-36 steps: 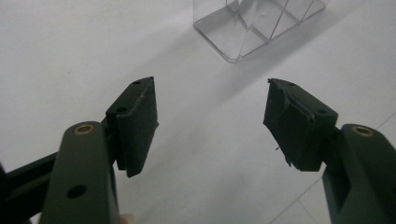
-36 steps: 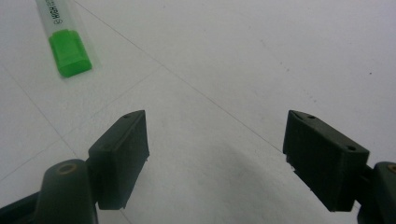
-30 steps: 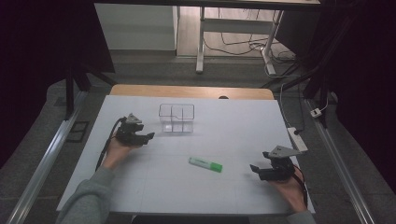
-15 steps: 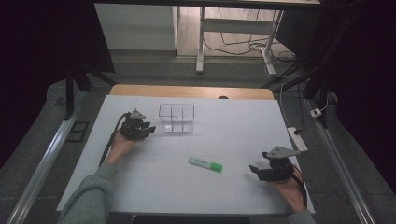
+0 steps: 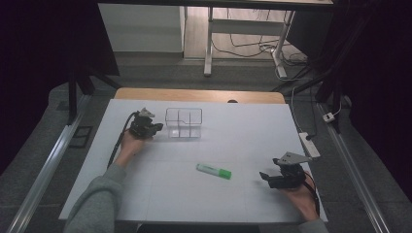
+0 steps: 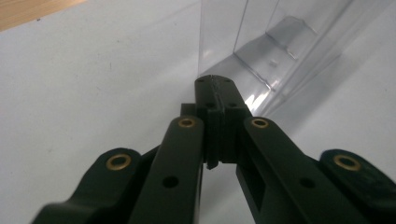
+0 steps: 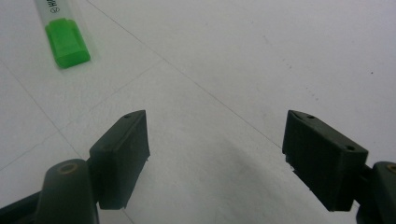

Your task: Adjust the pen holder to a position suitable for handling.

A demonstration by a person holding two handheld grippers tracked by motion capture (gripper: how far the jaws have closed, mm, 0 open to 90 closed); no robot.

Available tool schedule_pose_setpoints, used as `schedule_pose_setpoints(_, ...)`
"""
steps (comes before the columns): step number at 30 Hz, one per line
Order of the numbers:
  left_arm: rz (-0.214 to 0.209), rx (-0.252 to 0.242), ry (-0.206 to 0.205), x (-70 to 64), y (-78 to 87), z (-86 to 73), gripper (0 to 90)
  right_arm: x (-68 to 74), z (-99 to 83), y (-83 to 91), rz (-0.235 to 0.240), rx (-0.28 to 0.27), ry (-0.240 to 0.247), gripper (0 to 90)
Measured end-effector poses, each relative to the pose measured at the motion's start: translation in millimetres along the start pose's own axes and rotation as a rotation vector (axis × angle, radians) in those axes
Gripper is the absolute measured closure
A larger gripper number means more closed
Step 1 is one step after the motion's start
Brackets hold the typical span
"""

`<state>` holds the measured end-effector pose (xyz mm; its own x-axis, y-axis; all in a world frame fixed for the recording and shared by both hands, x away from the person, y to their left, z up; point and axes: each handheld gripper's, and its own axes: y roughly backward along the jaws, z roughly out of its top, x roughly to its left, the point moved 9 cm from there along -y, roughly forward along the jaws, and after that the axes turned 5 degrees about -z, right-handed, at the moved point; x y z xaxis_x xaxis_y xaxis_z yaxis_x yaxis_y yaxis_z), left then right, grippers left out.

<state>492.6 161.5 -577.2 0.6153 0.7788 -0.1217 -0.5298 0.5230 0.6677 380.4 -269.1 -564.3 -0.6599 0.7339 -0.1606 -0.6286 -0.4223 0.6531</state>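
A clear plastic organiser box (image 5: 183,123) with compartments stands at the back middle of the white table. My left gripper (image 5: 158,127) is shut with nothing in it, its tip just left of the box; in the left gripper view the closed tip (image 6: 215,83) nearly touches the box wall (image 6: 261,51). A green highlighter (image 5: 213,171) lies flat near the table's middle front. My right gripper (image 5: 265,176) rests low at the front right, open, jaws wide apart over bare table (image 7: 215,135), with the highlighter's green cap (image 7: 67,42) ahead to its left.
The white table top (image 5: 243,131) has a wooden strip (image 5: 194,94) along its far edge. A power strip (image 5: 309,144) lies at the right edge. Desk legs and cables stand on the floor beyond.
My left gripper has moved right and a little farther back, closing in on the clear box. The right gripper and the highlighter have stayed put.
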Motion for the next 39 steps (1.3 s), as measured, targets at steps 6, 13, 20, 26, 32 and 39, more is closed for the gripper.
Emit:
schedule_pose_setpoints(6,-0.007,-0.01,0.005,0.6,-5.7,5.8,88.8,0.7,0.1,-0.5,-0.002,0.004,0.007,22.2)
schedule_pose_setpoints(13,-0.015,0.001,0.003,1.2,-15.9,7.5,88.8,-0.3,-1.9,0.5,-0.014,0.007,0.002,22.3)
schedule_pose_setpoints(20,-0.005,0.011,0.009,2.3,-21.4,9.4,88.8,0.8,-6.7,3.8,-0.018,0.016,0.007,22.3)
schedule_pose_setpoints(26,0.0,0.016,-0.003,-1.7,-26.0,12.6,88.8,-0.5,-9.7,6.2,-0.023,0.023,0.0,22.3)
schedule_pose_setpoints(32,-0.006,0.014,-0.023,-9.5,-29.6,17.6,88.8,-0.5,-9.2,7.1,-0.021,0.019,-0.004,22.4)
schedule_pose_setpoints(39,-0.021,0.024,-0.041,-20.7,-38.2,22.2,88.8,-0.3,-10.1,5.0,-0.021,0.028,-0.001,22.5)
